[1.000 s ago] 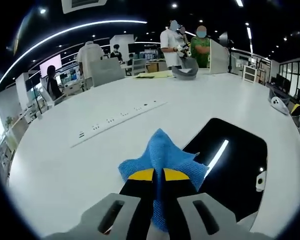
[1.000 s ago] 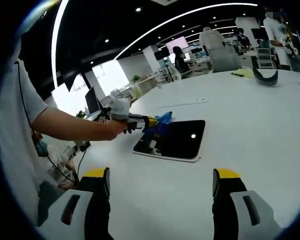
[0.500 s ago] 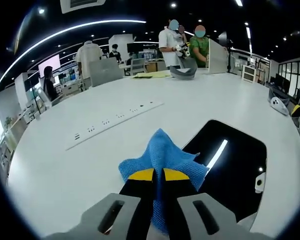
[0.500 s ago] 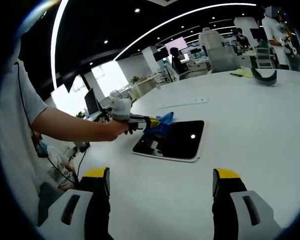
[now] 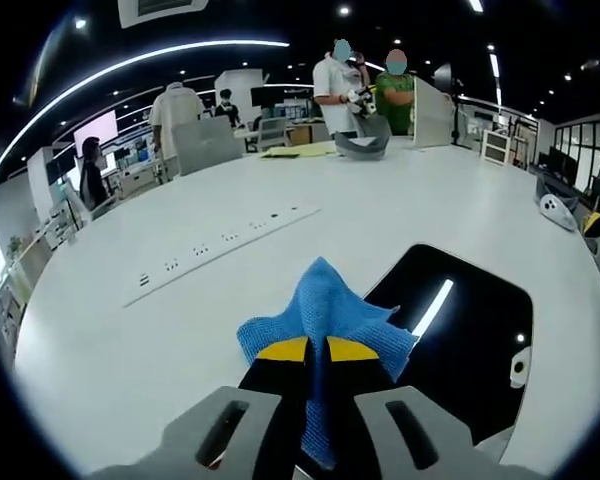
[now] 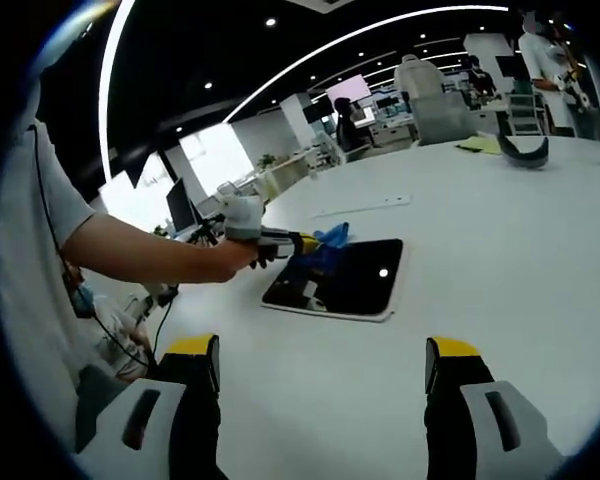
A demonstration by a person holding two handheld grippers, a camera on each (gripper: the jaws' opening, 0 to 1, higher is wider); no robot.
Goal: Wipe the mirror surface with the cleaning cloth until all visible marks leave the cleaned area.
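A dark rectangular mirror (image 5: 460, 340) (image 6: 345, 283) lies flat on the white table (image 5: 130, 330) and reflects ceiling lights. My left gripper (image 5: 317, 350) is shut on a blue cleaning cloth (image 5: 325, 312), held at the mirror's near-left corner. In the right gripper view the same left gripper (image 6: 302, 244) with the blue cloth (image 6: 327, 243) hovers at the mirror's far-left edge, held by a gloved hand (image 6: 242, 222). My right gripper (image 6: 320, 365) stands open, empty, well back from the mirror above the table (image 6: 500, 250).
A long white power strip (image 5: 225, 240) (image 6: 368, 206) lies beyond the mirror. A grey curved object (image 5: 363, 146) (image 6: 526, 153) and yellow papers (image 5: 300, 150) sit at the table's far side, near standing people (image 5: 345, 85). A small white device (image 5: 560, 208) lies at the right edge.
Both views shift only slightly with the hands. The left gripper stays shut on the cloth at the mirror's corner; the right gripper stays open.
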